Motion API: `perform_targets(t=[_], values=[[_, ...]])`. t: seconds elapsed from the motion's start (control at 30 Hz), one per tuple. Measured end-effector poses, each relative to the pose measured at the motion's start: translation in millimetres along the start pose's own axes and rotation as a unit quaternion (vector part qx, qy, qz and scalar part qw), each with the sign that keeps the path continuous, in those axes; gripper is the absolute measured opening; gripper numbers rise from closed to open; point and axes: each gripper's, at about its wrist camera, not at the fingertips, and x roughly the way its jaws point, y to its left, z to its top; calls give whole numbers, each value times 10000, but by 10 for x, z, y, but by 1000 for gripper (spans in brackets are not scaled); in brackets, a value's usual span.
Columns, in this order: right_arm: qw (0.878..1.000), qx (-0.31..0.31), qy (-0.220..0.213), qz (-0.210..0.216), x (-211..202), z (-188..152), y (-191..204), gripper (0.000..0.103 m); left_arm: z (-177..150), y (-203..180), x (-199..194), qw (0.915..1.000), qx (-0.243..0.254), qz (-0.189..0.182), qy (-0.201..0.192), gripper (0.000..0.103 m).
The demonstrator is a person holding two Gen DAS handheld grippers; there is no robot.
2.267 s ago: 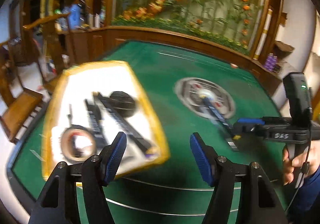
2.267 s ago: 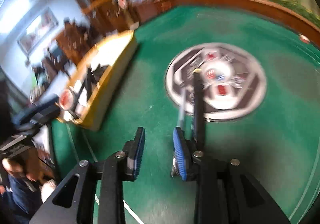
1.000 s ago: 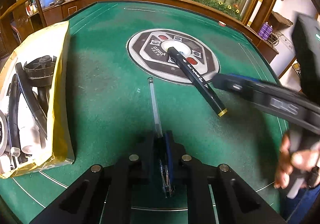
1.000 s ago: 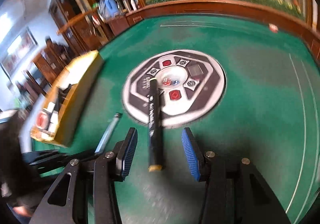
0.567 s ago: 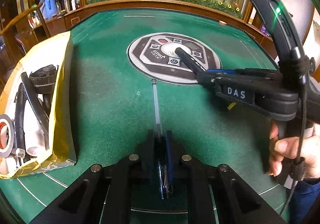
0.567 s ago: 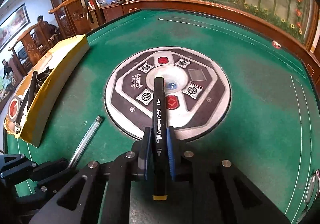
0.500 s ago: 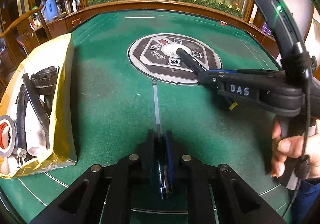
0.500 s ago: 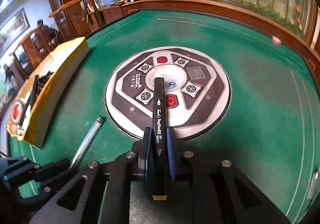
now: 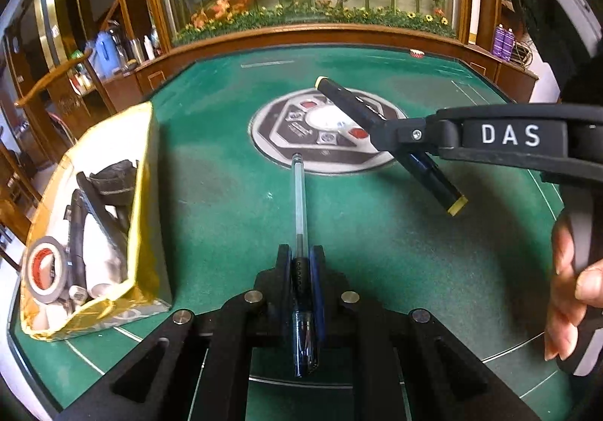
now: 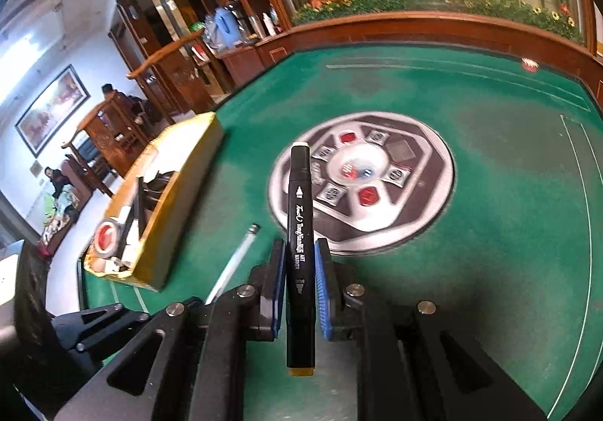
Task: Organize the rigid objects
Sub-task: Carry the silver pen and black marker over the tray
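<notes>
both views are bright and evenly lit — daylight pours through the glass behind the planter, and a washed-out white glow fills the room at the right wrist view's left edge. heavy fisheye bending curves the green table [image 9: 233, 202] and its wooden rim, with black vignette in every corner. the left wrist view is sharp; a pale sheen lies on the felt near the far edge. the right wrist view is softer — the round centre panel [image 10: 407, 210] smears with motion blur, while the marker [image 10: 300, 232] stays crisp. a dark soft shadow pools under the right gripper [image 10: 300, 285] by the near edge.
</notes>
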Motion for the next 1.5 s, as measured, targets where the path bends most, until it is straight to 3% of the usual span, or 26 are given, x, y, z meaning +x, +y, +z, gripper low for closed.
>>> perform_targets(t=[0.67, 1.5], values=[[9988, -137, -78, 464, -94, -89, 366, 14, 36, 274, -379, 9958, -130, 581, -690, 9], [9946, -284, 70, 997, -6, -225, 867, 14, -29, 713, -590, 9897, -617, 864, -957, 9]])
